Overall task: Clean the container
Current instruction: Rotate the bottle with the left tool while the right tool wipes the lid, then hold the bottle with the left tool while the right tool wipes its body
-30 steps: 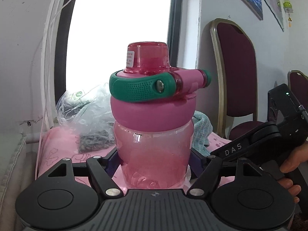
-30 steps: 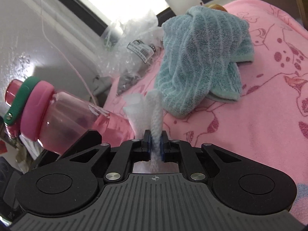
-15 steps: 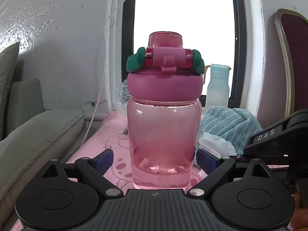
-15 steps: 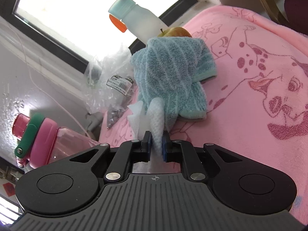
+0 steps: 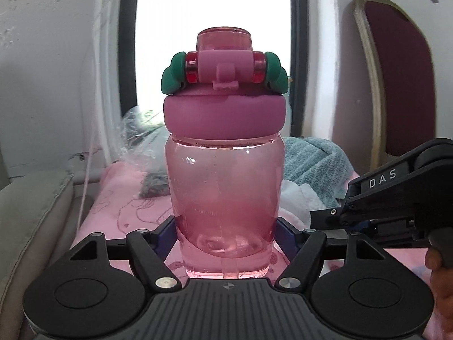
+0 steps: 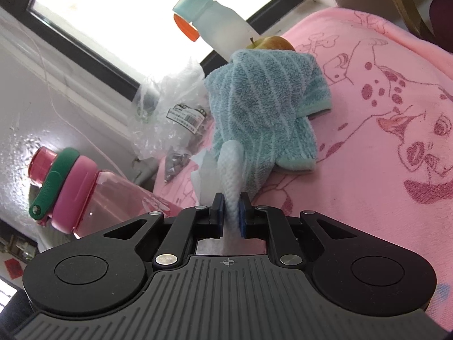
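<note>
A clear pink bottle (image 5: 225,192) with a pink lid and green handle stands upright between my left gripper's blue pads, and the left gripper (image 5: 225,231) is shut on its lower body. In the right wrist view the same pink bottle (image 6: 93,189) shows at the left. My right gripper (image 6: 230,212) is shut on a white paper wipe (image 6: 230,170), held over the pink cloth to the right of the bottle. In the left wrist view the right gripper's black body (image 5: 396,198) sits right of the bottle with the paper wipe (image 5: 300,198) at its tip.
A teal towel (image 6: 263,113) lies on the pink printed cloth (image 6: 382,155). Behind it stand a frosted bottle (image 6: 215,28) with orange loop and an apple (image 6: 271,42). A crumpled plastic bag (image 6: 172,107) lies by the window. A maroon chair (image 5: 396,85) stands at the right, a cushion (image 5: 31,221) at the left.
The bottle has turned in my left gripper, from handle side-on to hinge facing the camera, and stays held. My right gripper with the wipe has pulled back slightly from the towel.
</note>
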